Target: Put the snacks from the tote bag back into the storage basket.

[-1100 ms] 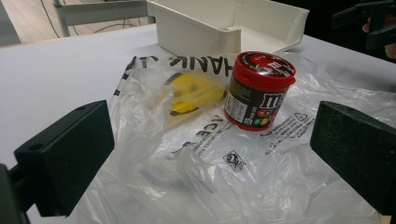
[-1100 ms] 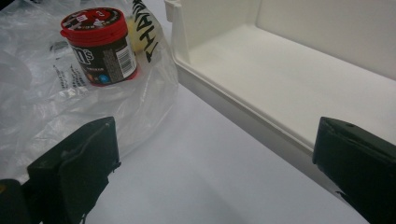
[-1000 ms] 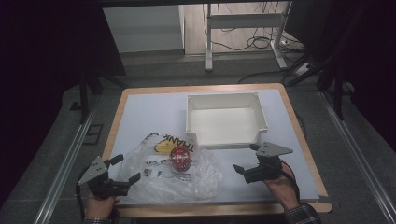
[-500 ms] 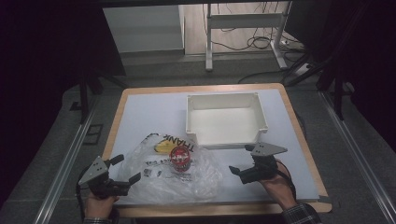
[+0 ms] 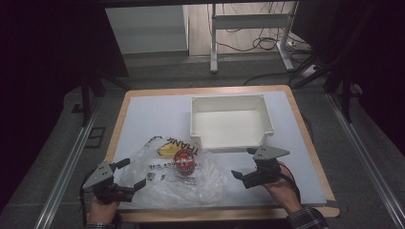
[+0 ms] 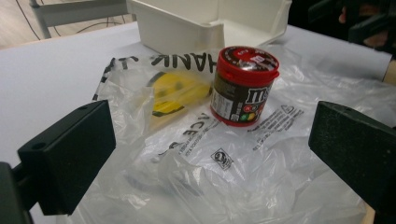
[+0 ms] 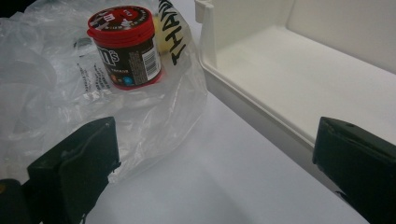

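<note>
A clear plastic bag [image 5: 176,171] lies crumpled on the near left part of the white surface [image 5: 143,119], with a red-lidded candy jar [image 5: 184,161] standing upright at its middle (whether on the film or inside it cannot be told) and a yellow item [image 5: 165,150] showing through the film just to the jar's far left. The left tongs [image 5: 125,175] hover released at the bag's near left edge, jaws spread wide with the jar ahead between them in the left gripper view. The right tongs [image 5: 246,163] are also released, held just right of the bag and just near the empty white bin [image 5: 232,121] that sits at the far middle.
</note>
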Demonstrator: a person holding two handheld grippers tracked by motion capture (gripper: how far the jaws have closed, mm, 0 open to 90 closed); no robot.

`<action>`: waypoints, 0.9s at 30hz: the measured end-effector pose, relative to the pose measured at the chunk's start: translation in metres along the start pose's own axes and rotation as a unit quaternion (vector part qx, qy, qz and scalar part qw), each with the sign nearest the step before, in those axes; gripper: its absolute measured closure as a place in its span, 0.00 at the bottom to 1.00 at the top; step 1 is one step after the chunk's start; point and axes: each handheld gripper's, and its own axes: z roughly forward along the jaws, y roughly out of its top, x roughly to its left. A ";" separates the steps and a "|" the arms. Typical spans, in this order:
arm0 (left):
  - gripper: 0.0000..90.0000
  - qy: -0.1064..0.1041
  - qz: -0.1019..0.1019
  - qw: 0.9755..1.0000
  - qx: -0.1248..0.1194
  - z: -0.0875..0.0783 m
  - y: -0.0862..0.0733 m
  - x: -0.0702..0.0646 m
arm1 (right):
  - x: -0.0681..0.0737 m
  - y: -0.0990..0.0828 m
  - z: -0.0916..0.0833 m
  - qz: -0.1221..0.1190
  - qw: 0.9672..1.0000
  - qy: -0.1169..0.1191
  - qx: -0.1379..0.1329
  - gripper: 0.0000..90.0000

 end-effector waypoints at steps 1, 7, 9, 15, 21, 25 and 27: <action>0.01 0.000 0.001 1.000 0.001 0.000 0.000 0.000 | 0.000 0.000 0.000 0.000 1.000 0.002 -0.001 0.01; 0.01 0.008 0.005 1.000 -0.001 -0.001 0.000 0.000 | 0.000 0.003 0.002 0.003 1.000 0.013 -0.001 0.01; 0.01 0.008 0.004 1.000 -0.002 -0.002 0.000 0.000 | 0.000 0.004 0.003 0.005 1.000 0.015 -0.003 0.01; 0.02 0.009 0.008 1.000 0.003 -0.001 0.000 -0.001 | 0.000 0.006 0.006 0.004 1.000 0.019 -0.003 0.01; 0.02 0.011 0.012 1.000 0.009 0.000 0.001 -0.001 | 0.002 0.009 0.009 -0.002 1.000 0.024 -0.003 0.01; 0.02 0.012 0.013 1.000 0.013 0.001 0.000 -0.002 | 0.003 0.010 0.012 -0.006 1.000 0.027 0.000 0.01; 0.02 0.012 0.013 1.000 0.014 0.002 0.000 -0.002 | 0.003 0.011 0.013 -0.007 0.999 0.032 0.003 0.01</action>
